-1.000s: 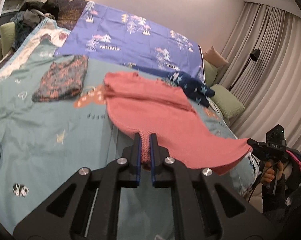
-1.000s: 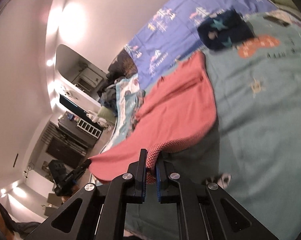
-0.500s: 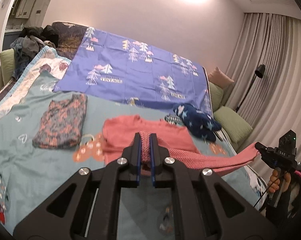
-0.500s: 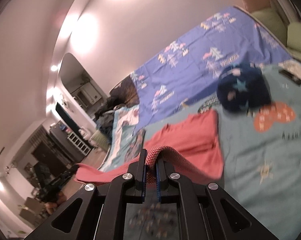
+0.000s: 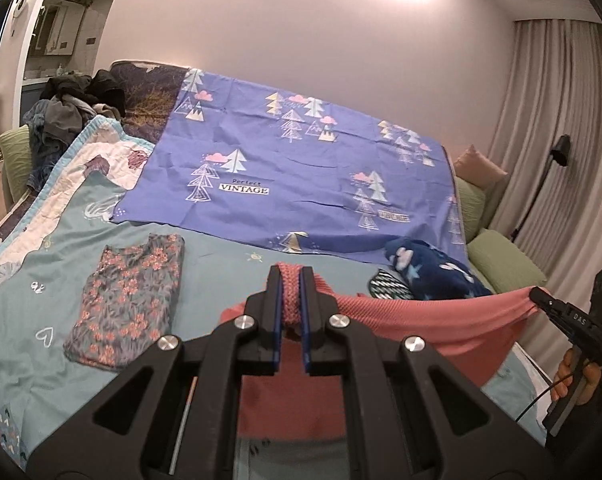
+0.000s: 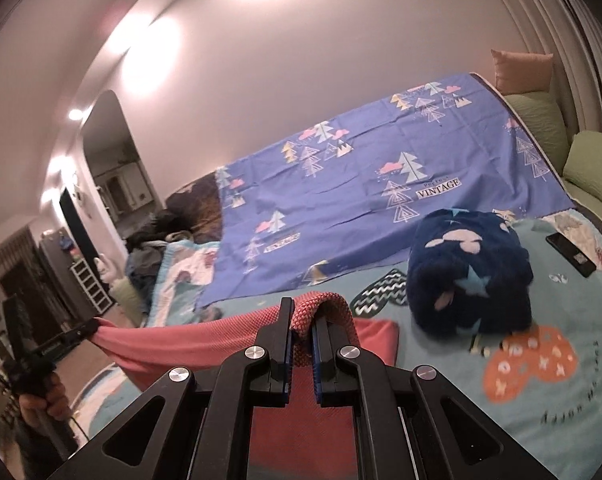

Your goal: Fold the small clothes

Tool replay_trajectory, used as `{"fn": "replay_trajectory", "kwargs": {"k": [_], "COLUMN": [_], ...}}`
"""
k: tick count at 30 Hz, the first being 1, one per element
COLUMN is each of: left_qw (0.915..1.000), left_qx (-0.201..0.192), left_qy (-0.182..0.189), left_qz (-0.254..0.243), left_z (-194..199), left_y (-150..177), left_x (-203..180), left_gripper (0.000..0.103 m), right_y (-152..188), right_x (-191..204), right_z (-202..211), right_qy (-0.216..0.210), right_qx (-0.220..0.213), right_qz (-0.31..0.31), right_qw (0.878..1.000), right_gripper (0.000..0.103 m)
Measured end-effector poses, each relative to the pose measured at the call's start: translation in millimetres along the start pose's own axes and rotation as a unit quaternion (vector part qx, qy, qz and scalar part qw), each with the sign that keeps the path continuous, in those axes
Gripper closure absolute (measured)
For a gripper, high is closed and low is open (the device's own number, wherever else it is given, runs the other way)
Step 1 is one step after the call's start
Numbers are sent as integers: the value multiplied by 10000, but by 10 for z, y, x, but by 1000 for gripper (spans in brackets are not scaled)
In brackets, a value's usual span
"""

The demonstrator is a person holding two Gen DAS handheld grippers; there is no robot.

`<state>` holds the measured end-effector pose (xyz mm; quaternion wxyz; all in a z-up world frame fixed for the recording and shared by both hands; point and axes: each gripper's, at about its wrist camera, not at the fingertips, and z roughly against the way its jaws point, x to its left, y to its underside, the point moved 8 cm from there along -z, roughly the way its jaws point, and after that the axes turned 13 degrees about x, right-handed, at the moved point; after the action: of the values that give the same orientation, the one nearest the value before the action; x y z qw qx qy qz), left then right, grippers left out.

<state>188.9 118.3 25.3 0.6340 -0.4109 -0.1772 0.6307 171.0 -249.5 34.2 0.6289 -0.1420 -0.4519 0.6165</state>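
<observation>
A coral-pink knit garment (image 5: 421, 312) hangs stretched above the teal bedspread (image 5: 221, 264), held at both ends. My left gripper (image 5: 291, 280) is shut on one bunched corner of its edge. My right gripper (image 6: 303, 316) is shut on the other corner of the pink garment (image 6: 205, 340). In the left wrist view the right gripper (image 5: 541, 300) shows at the far right, pulling the cloth taut. In the right wrist view the left gripper (image 6: 89, 326) shows at the far left. The garment's lower part sags below the fingers and is partly hidden by them.
A folded floral garment (image 5: 129, 296) lies on the bedspread to the left. A dark blue starry bundle (image 6: 469, 272) sits to the right, with a black phone (image 6: 571, 254) beyond it. A purple tree-print sheet (image 5: 301, 176) covers the far side; dark clothes (image 5: 73, 100) are piled far left.
Both grippers rose and carried the pink garment's near edge up and toward the far side. The cloth, earlier spread flat, now hangs taut between them above the bed.
</observation>
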Motion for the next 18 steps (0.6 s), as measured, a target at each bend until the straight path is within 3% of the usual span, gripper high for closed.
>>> {"fn": "replay_trajectory", "kwargs": {"k": [8, 18], "left_qw": [9985, 9914], "left_qx": [459, 1101], "left_qy": [-207, -669], "left_qz": [222, 217], "left_z": [-848, -1897], "left_y": [-258, -238], "left_x": [151, 351], "left_gripper": [94, 94], "right_y": [-331, -352], "right_x": [-282, -689], "right_z": [-801, -1796], "right_qy": [348, 626], "right_qx": [279, 936], "right_qz": [-86, -175], "right_qw": [9990, 9935], "right_gripper": [97, 97]}}
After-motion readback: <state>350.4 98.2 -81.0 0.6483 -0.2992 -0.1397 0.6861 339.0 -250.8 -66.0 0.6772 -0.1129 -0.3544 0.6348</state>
